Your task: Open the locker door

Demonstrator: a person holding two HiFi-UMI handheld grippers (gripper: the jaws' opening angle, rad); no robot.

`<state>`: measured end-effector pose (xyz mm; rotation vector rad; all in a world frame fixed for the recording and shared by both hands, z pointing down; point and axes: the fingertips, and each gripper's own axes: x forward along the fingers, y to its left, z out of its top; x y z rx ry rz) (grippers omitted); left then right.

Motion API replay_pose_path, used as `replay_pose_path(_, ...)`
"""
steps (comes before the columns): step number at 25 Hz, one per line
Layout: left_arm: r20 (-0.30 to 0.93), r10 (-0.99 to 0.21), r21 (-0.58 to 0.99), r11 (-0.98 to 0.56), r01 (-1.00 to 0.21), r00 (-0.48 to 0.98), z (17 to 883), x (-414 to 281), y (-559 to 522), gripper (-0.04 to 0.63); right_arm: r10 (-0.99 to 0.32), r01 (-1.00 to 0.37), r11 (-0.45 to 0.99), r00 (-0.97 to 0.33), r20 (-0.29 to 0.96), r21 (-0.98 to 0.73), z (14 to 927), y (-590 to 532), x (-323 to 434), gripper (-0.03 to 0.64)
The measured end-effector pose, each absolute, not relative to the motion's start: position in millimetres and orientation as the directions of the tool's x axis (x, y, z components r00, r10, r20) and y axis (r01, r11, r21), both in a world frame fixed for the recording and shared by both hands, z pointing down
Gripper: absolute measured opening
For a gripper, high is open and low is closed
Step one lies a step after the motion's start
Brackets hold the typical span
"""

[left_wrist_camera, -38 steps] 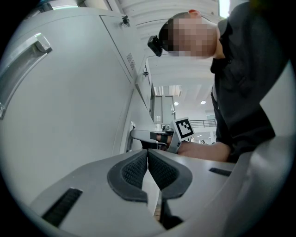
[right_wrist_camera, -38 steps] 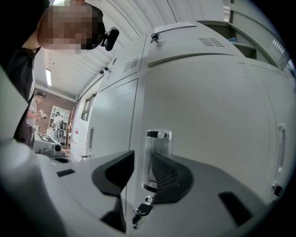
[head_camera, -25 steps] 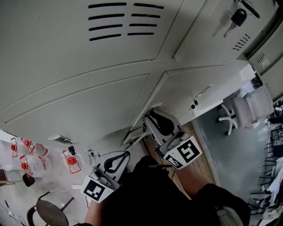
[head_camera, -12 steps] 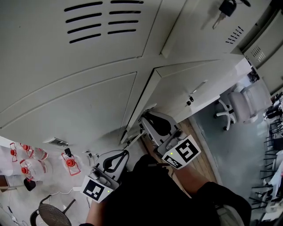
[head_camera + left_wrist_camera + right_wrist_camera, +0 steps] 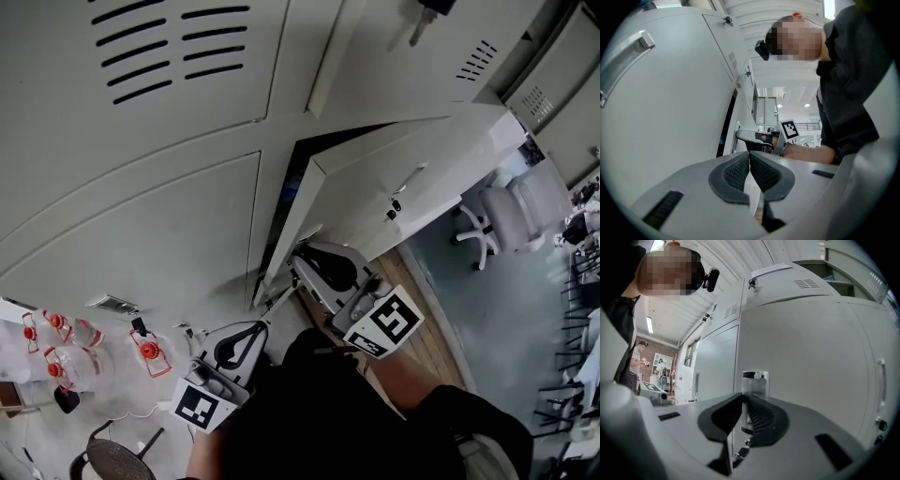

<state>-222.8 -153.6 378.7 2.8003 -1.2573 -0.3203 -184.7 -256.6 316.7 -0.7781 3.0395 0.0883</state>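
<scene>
The grey locker door [image 5: 361,202] stands ajar, with a dark gap [image 5: 289,183] along its left edge. My right gripper [image 5: 302,255] is at that edge, low down. Its jaws are closing, and its pads press on a small metal handle tab [image 5: 754,380] on the door's edge. In the right gripper view the right gripper [image 5: 743,401] points along the door face. My left gripper [image 5: 264,327] hangs shut and empty to the left, apart from the lockers. In the left gripper view the left gripper [image 5: 750,158] looks toward the right gripper [image 5: 757,138] at the door.
More grey lockers fill the wall, with vent slots [image 5: 164,52] and a key [image 5: 424,13] hanging above. A long handle [image 5: 405,182] and lock sit further right. An office chair [image 5: 516,211] stands at the right; red-capped bottles [image 5: 56,361] and a stool [image 5: 117,461] lie at the left.
The locker door has swung out from nearly closed to ajar, and a dark gap has opened at its left edge. The right gripper stays at the handle. The left gripper has barely moved.
</scene>
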Motion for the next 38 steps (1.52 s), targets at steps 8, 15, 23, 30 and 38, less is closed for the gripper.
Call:
replay_pose_path(8, -0.168, -0.741, 0.137, -0.670, -0.729, 0.650, 379, -214, -152, 0.017, -0.416, -0.417, 0.908, -0.909, -0.040, 0.045, 316, -247, -175, 0.046)
replay_pose_path(15, -0.169, -0.728, 0.134, -0.685, -0.717, 0.664, 378, -203, -155, 0.017, -0.371, -0.373, 0.927, -0.927, -0.054, 0.036, 317, -238, -165, 0.046)
replay_pose_path(23, -0.155, -0.743, 0.118, -0.668, -0.735, 0.651, 377, -203, -162, 0.017, -0.297, -0.301, 0.952, -0.952, -0.080, 0.051, 316, -225, -152, 0.045)
replay_pose_path(30, -0.164, -0.754, 0.111, -0.655, -0.747, 0.636, 366, -190, -175, 0.017, -0.199, -0.202, 0.979, -0.977, -0.076, 0.039, 318, -214, -136, 0.043)
replay_pose_path(38, -0.147, -0.766, 0.113, -0.642, -0.758, 0.626, 368, -172, -179, 0.017, -0.121, -0.125, 0.991, -0.989, -0.083, 0.045, 320, -201, -113, 0.043)
